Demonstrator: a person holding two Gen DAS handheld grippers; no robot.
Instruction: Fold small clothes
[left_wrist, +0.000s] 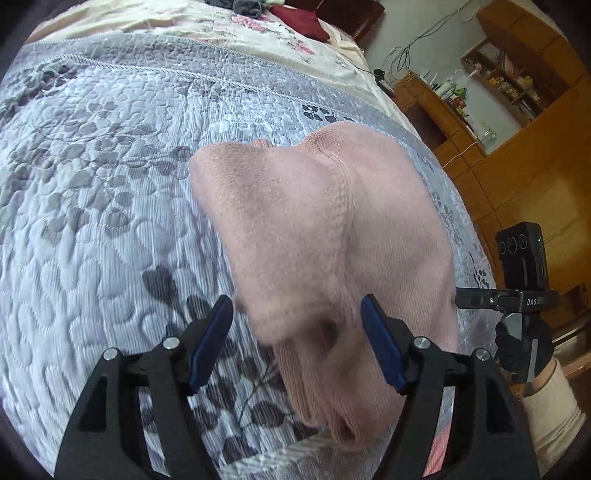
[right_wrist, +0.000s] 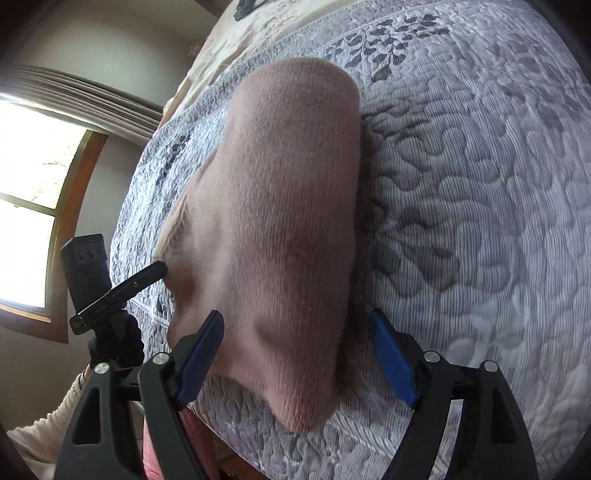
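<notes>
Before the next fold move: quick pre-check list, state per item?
1. Left gripper open: ok, blue pads spread wide.
2. Right gripper open: ok, pads apart on either side of the cloth.
3. Pink knit garment released: ok, neither pair of pads is clamping it.
4. Garment resting on the quilted bedspread: ok, though it lies bunched and humped, not flat.
5. Fold edges aligned: cannot tell, near end is blurred and rumpled.
6. Grippers apart from each other: ok, the right gripper shows well off to the side in the left wrist view.
</notes>
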